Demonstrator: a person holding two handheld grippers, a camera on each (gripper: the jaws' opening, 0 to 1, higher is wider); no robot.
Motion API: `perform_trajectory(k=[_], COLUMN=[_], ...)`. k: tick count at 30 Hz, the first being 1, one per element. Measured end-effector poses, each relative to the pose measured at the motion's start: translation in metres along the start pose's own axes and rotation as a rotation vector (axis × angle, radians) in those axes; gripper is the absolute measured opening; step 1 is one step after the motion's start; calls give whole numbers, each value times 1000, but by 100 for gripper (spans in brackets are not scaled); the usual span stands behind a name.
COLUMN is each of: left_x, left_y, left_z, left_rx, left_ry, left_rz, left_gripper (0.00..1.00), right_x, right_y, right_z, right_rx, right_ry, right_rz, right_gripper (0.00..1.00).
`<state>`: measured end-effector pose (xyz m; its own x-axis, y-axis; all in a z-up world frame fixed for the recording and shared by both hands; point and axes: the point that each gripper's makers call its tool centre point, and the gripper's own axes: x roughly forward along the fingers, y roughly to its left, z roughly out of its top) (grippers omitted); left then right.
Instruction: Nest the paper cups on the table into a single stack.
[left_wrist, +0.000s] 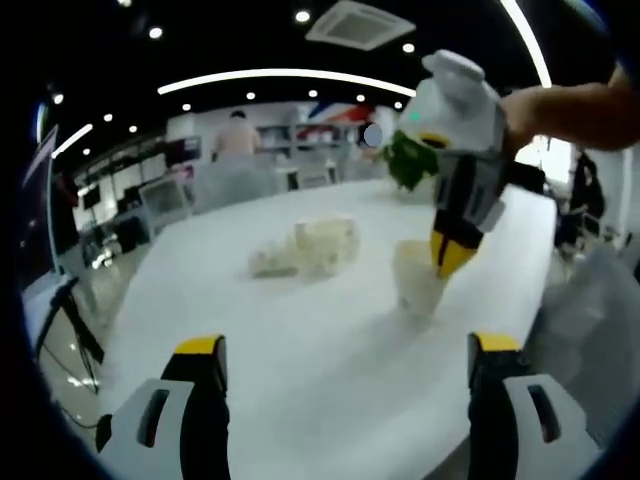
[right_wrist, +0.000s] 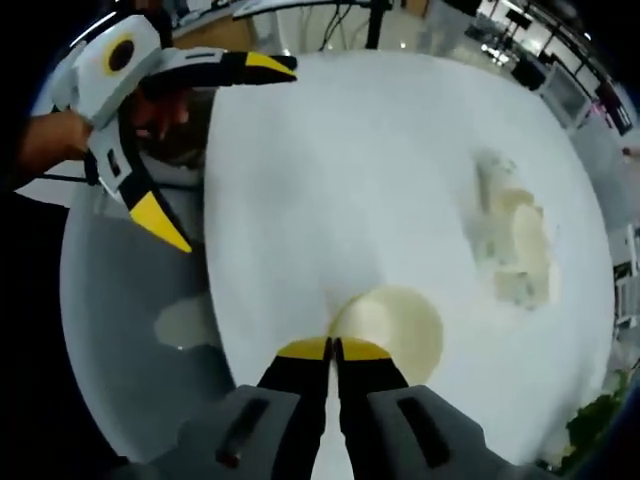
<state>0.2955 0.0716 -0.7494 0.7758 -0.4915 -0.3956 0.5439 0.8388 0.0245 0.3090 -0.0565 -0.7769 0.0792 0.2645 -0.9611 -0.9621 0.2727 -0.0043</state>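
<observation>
Cups numbered three on the white table (left_wrist: 300, 340): one upright cup (right_wrist: 392, 328) pinched at its near rim by the right gripper (right_wrist: 333, 347), jaws pressed together on it, and two lying cups (right_wrist: 515, 245) side by side further across. Left gripper (left_wrist: 345, 360) hovered low over the table, jaws spread wide, holding nothing.
</observation>
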Motion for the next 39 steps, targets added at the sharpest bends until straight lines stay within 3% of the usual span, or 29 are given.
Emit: perform_trajectory(k=[7, 11, 16, 21, 24, 26, 30, 32, 34, 39], left_x=[1, 1, 4, 4, 4, 4, 3, 3, 3, 1], left_y=[-1, -2, -6, -6, -5, -6, -6, -7, -9, -3], left_z=[-1, -1, -4, -6, -4, -2, -1, 0, 1, 5], left_rx=[4, -5, 3, 2, -3, -5, -7, 12, 13, -20], left_ry=[4, 4, 20, 26, 24, 17, 13, 11, 8, -18], left_rz=[-8, -10, -30, -29, -26, -26, -25, -26, -33, -24], left_gripper=[99, 99, 99, 99, 99, 99, 99, 99, 99, 99], right_x=[-1, -6, -26, -52, -69, -75, -90, -93, -91, -91], right_y=[-3, -4, -6, -14, -28, -34, -46, -50, -57, -68], right_z=[0, 5, 12, 14, 12, 8, -1, -5, -19, -46], right_rx=[-7, -30, 1, 43, 84, 106, 178, 201, 255, 356], right_ry=[-60, -133, -248, -347, -424, -459, -615, -685, -710, -804], right_rz=[-22, -22, -10, -24, -72, -95, -133, -146, -175, -254], right_gripper=[0, 13, 31, 36, 37, 39, 43, 51, 62, 72])
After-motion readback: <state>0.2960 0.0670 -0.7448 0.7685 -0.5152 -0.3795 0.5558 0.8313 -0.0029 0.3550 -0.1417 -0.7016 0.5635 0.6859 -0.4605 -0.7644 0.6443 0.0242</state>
